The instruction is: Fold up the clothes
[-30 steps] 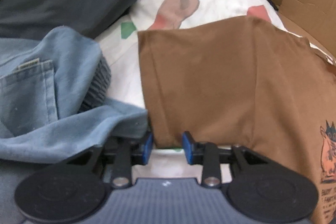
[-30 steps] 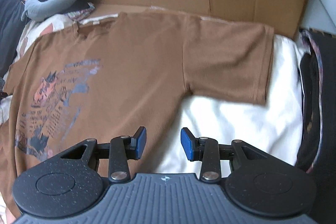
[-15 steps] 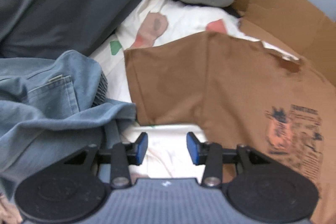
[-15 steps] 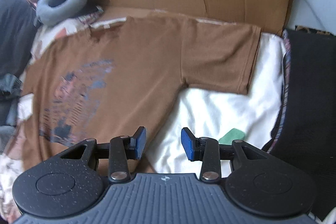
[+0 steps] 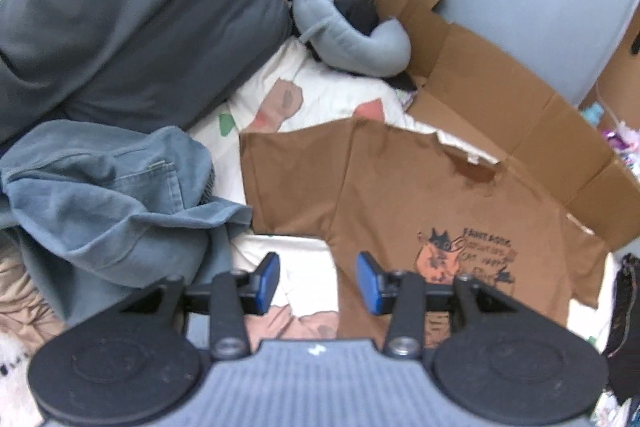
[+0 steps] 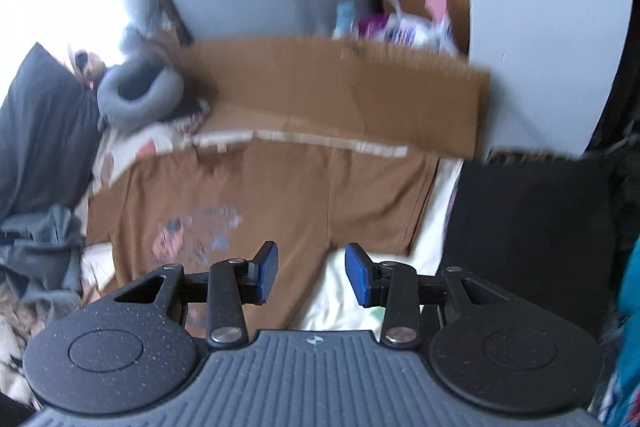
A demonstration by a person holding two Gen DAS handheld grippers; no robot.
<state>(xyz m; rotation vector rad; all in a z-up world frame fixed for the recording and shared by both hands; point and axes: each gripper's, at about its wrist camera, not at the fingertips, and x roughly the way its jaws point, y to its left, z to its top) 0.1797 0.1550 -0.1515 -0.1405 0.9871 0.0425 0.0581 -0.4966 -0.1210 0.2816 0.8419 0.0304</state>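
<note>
Your left gripper (image 5: 318, 277) and right gripper (image 6: 311, 274) both hang released, fingers apart with nothing between them. The brown T-shirt (image 5: 420, 203) lies spread flat, print up, on the bed's white sheet (image 5: 332, 95), between crumpled jeans (image 5: 108, 195) and flattened cardboard (image 5: 500, 83).

Your left tool (image 5: 318, 282), a black two-finger clamp with blue pads (image 5: 267, 282), points steeply downward and carries nothing; its jaws stand apart with clear space between the pads. Your right tool (image 6: 311, 274), the same black build with blue pads (image 6: 359, 274), also tilts downward, a little less steeply. Its jaws are parted to about the same gap, and nothing sits between them. Neither tool touches anything.
</note>
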